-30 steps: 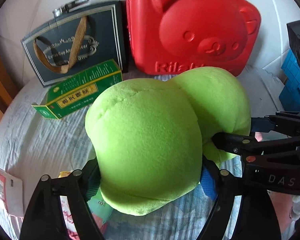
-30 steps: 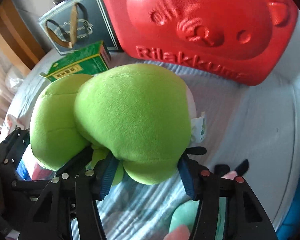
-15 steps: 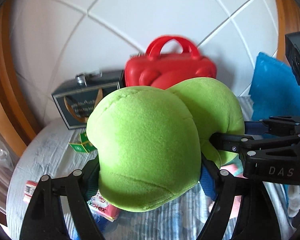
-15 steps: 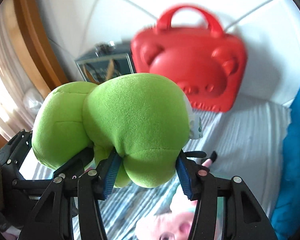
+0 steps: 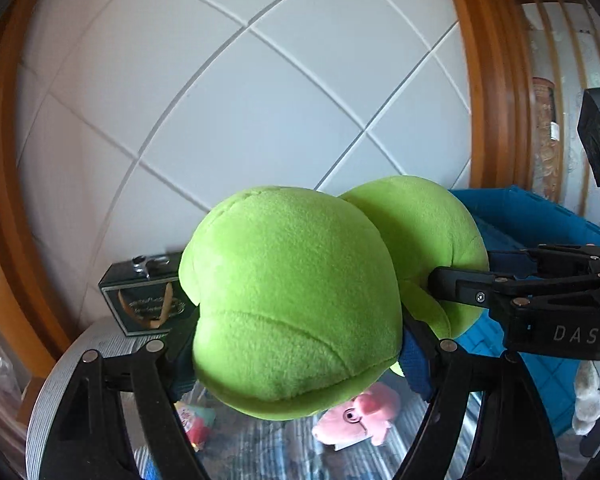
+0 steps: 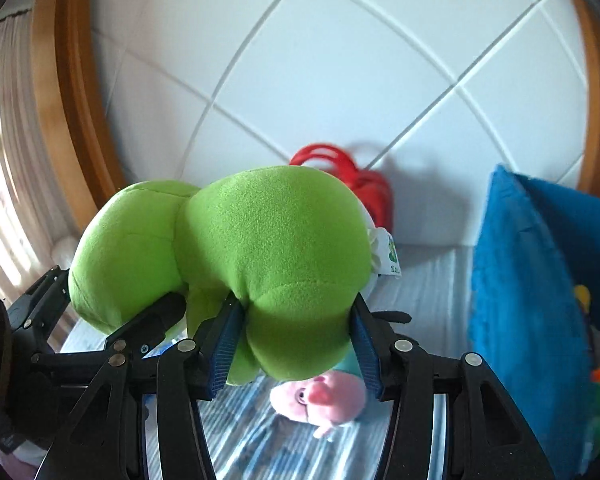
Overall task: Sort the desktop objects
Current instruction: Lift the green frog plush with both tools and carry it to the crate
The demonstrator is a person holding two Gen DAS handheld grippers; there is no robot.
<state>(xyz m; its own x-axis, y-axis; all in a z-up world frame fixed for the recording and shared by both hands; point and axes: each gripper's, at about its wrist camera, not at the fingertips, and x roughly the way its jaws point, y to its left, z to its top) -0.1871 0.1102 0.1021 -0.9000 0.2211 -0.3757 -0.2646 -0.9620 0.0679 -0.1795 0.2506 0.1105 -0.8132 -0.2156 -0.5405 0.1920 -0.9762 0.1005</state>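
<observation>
A lime-green plush toy [image 5: 292, 292] with two rounded lobes hangs in the air, held from two sides. My left gripper [image 5: 300, 360] is shut on the nearer lobe, its blue pads [image 5: 416, 364] pressed into the fabric. My right gripper [image 6: 294, 340] is shut on the other lobe [image 6: 276, 248], pinching a fold at its underside. In the left wrist view the right gripper [image 5: 500, 292] comes in from the right. In the right wrist view the left gripper [image 6: 140, 332] comes in from the lower left. A white tag [image 6: 392, 256] sticks out of the toy.
Below lies a pink pig plush [image 5: 360, 412] [image 6: 320, 396] on a striped cloth [image 6: 244, 432]. A blue bin [image 5: 540, 232] [image 6: 532, 280] stands to the right. A dark gift box [image 5: 144, 300] and a red case [image 6: 364, 188] lean against the white panelled wall [image 5: 260, 120].
Both grippers have risen with the green plush toy and tilted up. The red case, dark box and green carton sank low or out of view, and the wall now fills both views.
</observation>
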